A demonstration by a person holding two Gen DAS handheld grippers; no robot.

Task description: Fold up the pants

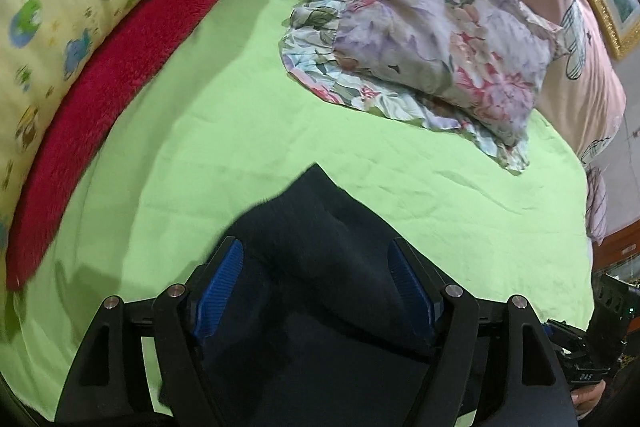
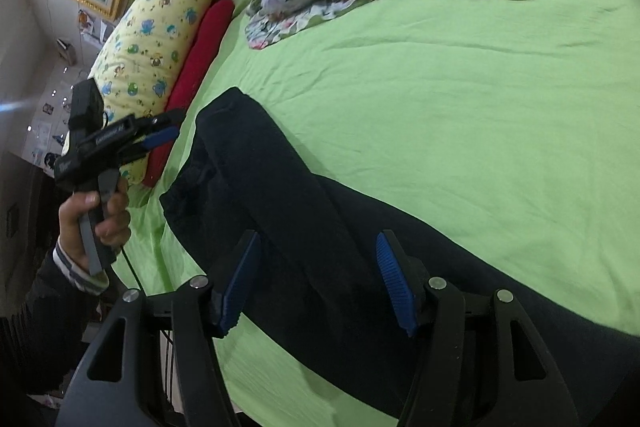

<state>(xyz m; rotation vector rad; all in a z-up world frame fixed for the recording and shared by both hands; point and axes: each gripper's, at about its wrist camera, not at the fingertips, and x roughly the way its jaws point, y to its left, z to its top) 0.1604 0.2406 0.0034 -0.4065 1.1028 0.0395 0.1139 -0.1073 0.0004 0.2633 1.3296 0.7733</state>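
Dark pants (image 2: 304, 211) lie on green bed (image 2: 460, 99): soft, limp, probably thick. Left tongs (image 1: 316, 287) and right tongs (image 2: 316, 279) spread, holding nothing. Best grip: hem corners.

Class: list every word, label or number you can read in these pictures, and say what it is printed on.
"DAS" (apparently; small, upside down): label on the right gripper body.
White lettering on the left gripper body: too blurred to read.
Nothing else is legible.
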